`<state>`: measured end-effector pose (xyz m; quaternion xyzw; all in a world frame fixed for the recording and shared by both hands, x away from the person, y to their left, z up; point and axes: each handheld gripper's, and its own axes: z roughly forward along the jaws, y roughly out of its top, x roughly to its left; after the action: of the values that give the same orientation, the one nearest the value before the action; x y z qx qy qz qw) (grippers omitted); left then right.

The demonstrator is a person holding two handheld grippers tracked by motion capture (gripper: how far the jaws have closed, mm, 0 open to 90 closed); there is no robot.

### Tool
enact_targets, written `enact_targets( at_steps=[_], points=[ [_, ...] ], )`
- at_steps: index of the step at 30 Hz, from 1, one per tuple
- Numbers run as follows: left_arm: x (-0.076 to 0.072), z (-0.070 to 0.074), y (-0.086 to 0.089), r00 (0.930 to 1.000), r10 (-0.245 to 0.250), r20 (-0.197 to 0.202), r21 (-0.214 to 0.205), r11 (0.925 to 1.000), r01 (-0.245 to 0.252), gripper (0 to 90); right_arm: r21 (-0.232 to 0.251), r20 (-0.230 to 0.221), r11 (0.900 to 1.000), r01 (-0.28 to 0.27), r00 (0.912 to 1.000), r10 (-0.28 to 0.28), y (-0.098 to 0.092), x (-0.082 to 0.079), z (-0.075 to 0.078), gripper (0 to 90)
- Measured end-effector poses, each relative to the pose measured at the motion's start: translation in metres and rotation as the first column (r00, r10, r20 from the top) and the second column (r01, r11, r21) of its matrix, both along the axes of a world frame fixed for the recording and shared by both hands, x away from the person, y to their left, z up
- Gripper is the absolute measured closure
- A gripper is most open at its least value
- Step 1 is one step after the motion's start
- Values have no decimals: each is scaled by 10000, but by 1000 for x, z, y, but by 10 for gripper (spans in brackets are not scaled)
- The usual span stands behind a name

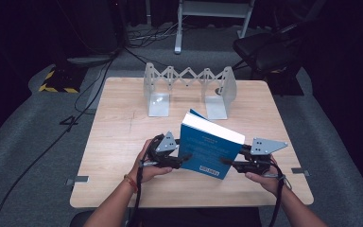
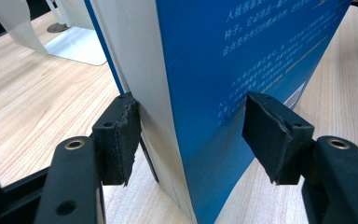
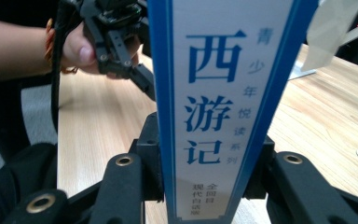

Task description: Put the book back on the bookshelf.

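Note:
A blue paperback book (image 1: 210,149) stands tilted near the front middle of the wooden table (image 1: 118,137), held between both grippers. My right gripper (image 1: 227,162) is shut on its white and blue spine (image 3: 214,116), one pad pressed on each cover (image 3: 209,135). My left gripper (image 1: 185,158) straddles the opposite page edge (image 2: 135,60). Its jaws stand wide apart, so it is open (image 2: 191,100). The left pad (image 2: 121,140) touches the book, and the right pad (image 2: 275,135) sits by the blue back cover (image 2: 242,56). The left gripper (image 3: 121,51) and its hand also appear beyond the book in the right gripper view.
A grey metal expanding bookend rack (image 1: 189,78) stands empty at the table's far middle, its base plate (image 2: 70,44) just beyond the book. A black chair (image 1: 264,52) and cables (image 1: 90,90) lie on the floor behind the table.

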<state>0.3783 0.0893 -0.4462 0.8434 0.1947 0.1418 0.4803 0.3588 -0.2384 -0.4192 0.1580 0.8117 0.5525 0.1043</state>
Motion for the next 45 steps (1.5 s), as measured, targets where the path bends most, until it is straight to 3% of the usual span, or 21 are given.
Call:
enact_targets(
  at_steps=[3, 6, 7, 26, 32, 36, 40, 45],
  points=[
    [0, 0, 0, 10000, -30, -11, -10, 10000, 30, 374, 280, 357, 9996, -102, 9993, 92, 2, 1, -4, 578],
    [1, 0, 0, 10000, -42, -26, -19, 10000, 42, 374, 203, 488, 9997, -127, 9987, 117, 9, 1, -7, 544],
    [0, 0, 0, 10000, -43, -14, -7, 10000, 43, 373, 220, 712, 9998, 1, 9975, -17, 13, 1, -8, 593],
    [4, 2, -3, 9999, 28, -120, 96, 10000, -27, 365, 116, 921, 9998, 133, 9956, -143, 14, 1, -6, 602],
    [2, 5, 2, 10000, 90, -39, 541, 9985, -88, 387, 225, 802, 9996, 141, 9967, -159, 16, 3, -5, 607],
    [-1, 7, 20, 9988, 496, -44, 1321, 9901, -486, 370, 110, 960, 9995, 309, 9949, -319, 19, 3, -4, 614],
    [-7, 0, 44, 9952, 979, -75, 2127, 9726, -941, 353, 42, 992, 9992, 403, 9942, -406, 21, 6, -1, 616],
    [-11, -17, 81, 9809, 1864, -549, 2535, 9528, -1669, 322, 0, 1048, 9985, 548, 9930, -545, 29, 12, 5, 617]
  ],
)
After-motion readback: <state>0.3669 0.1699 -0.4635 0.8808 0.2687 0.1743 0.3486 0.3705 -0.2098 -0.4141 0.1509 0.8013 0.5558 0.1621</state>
